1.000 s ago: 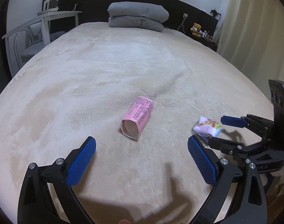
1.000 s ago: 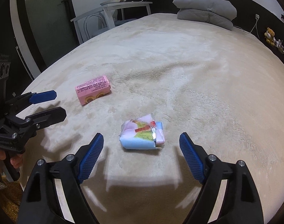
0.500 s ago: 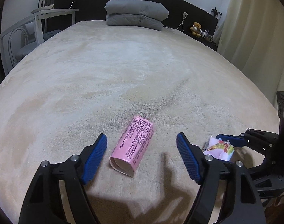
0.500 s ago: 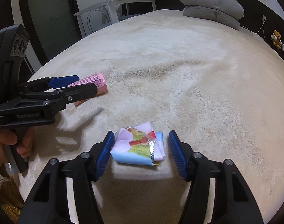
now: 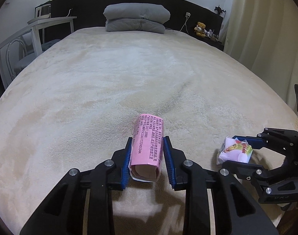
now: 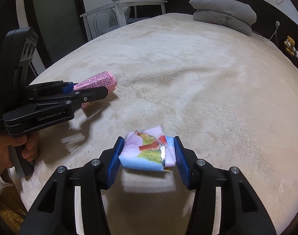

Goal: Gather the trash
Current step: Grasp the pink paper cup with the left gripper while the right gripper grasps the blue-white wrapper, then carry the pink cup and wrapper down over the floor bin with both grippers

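A second ago both grippers stood wide open above the cream bed; now each has closed around trash. Left of the gray folded quilt's line, the left gripper is closing its jaws, blue pads against the pink carton, a printed box with 1 open end facing the camera. To its right, the right gripper clamps the colorful crinkled wrapper on the bed's near edge.
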A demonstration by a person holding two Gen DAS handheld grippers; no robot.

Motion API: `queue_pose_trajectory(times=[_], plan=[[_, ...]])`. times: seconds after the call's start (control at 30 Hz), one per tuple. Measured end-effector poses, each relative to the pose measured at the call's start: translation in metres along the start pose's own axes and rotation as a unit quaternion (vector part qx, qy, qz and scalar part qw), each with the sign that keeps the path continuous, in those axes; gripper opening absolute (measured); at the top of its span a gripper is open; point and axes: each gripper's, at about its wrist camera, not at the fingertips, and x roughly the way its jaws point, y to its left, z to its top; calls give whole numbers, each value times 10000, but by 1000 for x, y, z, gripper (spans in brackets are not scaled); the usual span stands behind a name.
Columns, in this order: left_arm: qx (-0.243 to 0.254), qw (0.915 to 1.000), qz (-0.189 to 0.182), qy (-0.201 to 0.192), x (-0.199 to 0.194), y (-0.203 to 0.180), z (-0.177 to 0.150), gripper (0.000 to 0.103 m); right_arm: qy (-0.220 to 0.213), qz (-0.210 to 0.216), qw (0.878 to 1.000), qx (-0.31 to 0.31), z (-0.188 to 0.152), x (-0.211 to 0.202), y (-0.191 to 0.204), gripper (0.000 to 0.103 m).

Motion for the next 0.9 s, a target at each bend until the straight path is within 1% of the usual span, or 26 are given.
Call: queue_pose_trajectory(times=[0.17, 0.33, 0.73, 0.9], plan=[[-103, 9998, -144, -106, -14, -7, -2, 29, -87, 12, 9999, 106, -2, -13, -1, 51], [-105, 9996, -178, -179, -30, -15, -7, 29, -156, 1, 9998, 141, -5, -28, 3, 51], [-158, 9980, -308, -530, -84, -38, -20, 29, -403, -61, 9991, 140, -26, -71, 24, 51], [-230, 9971, -334, -638, -104, -40, -31, 29, -492, -113, 9984, 239, -39, -88, 25, 51]])
